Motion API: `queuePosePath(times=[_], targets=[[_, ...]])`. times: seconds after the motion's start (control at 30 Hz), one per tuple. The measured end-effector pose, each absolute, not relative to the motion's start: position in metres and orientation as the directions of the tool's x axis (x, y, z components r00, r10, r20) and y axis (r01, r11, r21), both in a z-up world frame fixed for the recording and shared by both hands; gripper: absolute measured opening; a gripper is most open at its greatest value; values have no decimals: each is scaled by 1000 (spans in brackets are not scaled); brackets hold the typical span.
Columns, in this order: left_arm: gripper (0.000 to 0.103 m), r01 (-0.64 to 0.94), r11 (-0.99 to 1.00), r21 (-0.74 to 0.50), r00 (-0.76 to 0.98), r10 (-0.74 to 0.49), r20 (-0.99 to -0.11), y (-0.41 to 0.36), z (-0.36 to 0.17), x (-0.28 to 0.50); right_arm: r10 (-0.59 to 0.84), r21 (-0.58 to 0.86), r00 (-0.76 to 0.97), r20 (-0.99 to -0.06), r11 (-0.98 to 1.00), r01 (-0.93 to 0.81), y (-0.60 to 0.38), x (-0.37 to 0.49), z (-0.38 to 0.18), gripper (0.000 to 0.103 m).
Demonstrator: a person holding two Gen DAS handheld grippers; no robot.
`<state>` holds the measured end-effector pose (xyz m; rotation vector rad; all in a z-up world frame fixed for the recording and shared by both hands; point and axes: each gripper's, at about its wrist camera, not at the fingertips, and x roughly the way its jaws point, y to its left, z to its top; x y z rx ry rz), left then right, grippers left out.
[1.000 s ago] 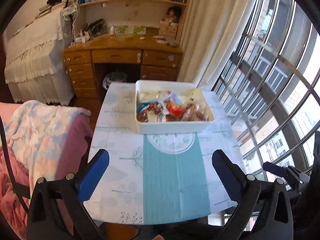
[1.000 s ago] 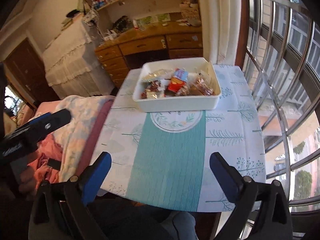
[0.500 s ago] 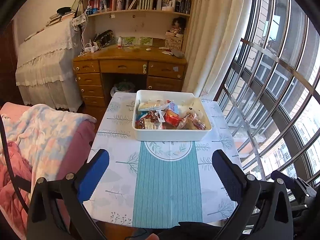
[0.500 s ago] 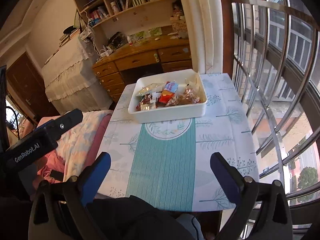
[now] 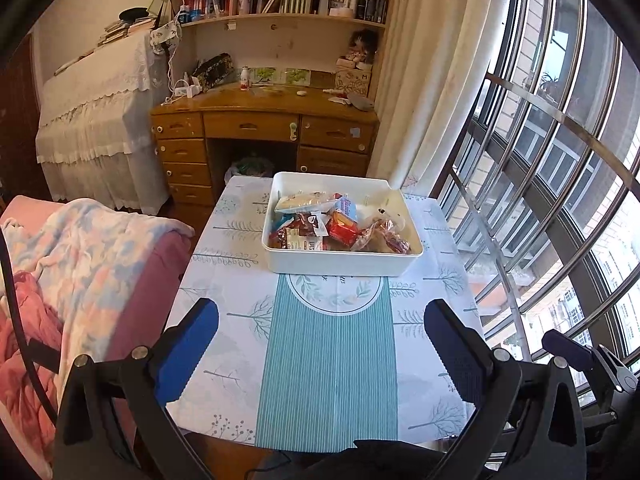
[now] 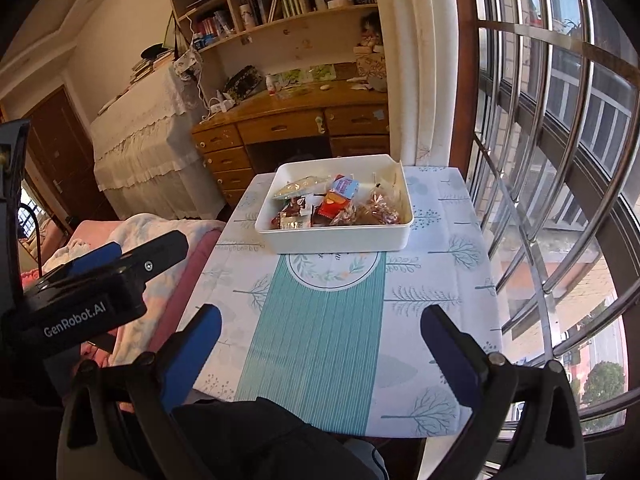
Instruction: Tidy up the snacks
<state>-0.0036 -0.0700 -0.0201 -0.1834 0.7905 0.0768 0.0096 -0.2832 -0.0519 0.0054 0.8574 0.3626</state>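
A white rectangular bin [image 5: 280, 258] [image 6: 340, 240] stands at the far end of the small table and holds several wrapped snacks [image 5: 340, 228] [image 6: 336, 206]. My left gripper [image 5: 322, 340] is open and empty, held above the table's near edge, well short of the bin. My right gripper [image 6: 322, 334] is open and empty, also over the near edge. The left gripper's body also shows in the right wrist view [image 6: 92, 280] at the left.
The table carries a tree-print cloth with a teal striped runner [image 5: 328, 368] [image 6: 316, 344]. A sofa with a pink and blue blanket [image 5: 72, 264] is on the left. Window bars [image 5: 540, 200] run along the right. A wooden desk [image 5: 264, 128] stands behind.
Both grippers have pulled back and tilted up, so the bin looks smaller and farther and more of the room shows. Both stay open and empty.
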Motion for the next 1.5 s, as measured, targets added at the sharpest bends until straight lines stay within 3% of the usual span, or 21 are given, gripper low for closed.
queuePosePath(times=[1.5], targets=[[102,-151,984,-93,674,34,-738,-73,-25,-9,356,203,506,-786,921,-333,-277,16,-68,101]])
